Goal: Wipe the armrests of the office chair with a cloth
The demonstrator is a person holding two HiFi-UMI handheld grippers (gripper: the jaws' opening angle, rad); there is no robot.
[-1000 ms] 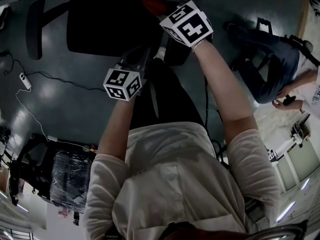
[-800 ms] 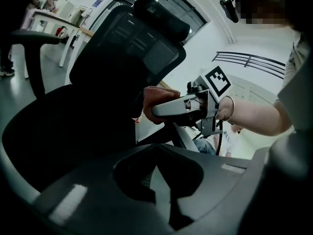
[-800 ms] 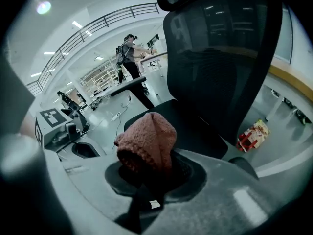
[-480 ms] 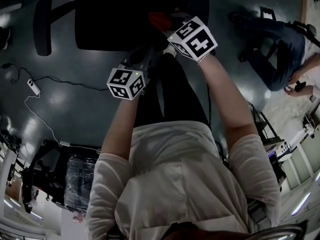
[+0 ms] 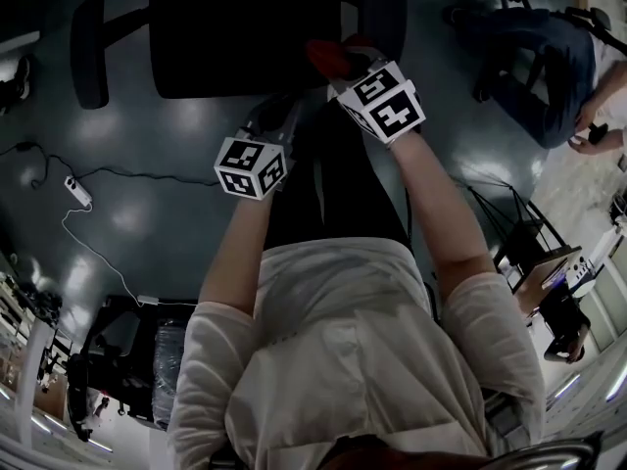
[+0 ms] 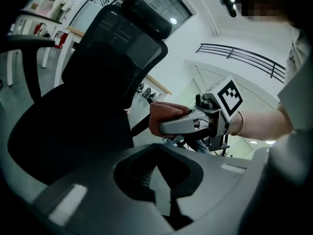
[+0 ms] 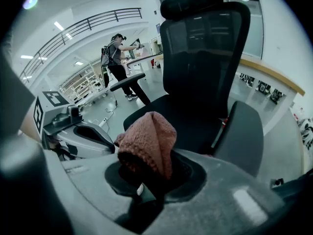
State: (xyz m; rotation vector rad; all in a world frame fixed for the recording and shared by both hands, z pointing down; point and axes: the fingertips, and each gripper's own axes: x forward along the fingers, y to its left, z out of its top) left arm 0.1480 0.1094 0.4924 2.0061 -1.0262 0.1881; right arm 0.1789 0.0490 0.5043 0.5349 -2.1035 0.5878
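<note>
cloth [image 7: 146, 141]: rust-brown, nubbly, bunched into a rounded hump, pinched in the jaws of the right gripper [image 7: 146, 173] | armrest [image 7: 242, 131]: smooth dark pad at the cloth's 3 o'clock, near | office chair [image 7: 205, 48]: black mesh back | left gripper [image 6: 157, 180]: jaws together, empty

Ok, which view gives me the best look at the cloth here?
The right gripper view: the cloth sits centre frame, bunched in the right gripper, its nubby texture plain. The left gripper view shows it smaller, side-on, at that gripper's tip. The head view shows only a reddish patch beyond the marker cube.
</note>
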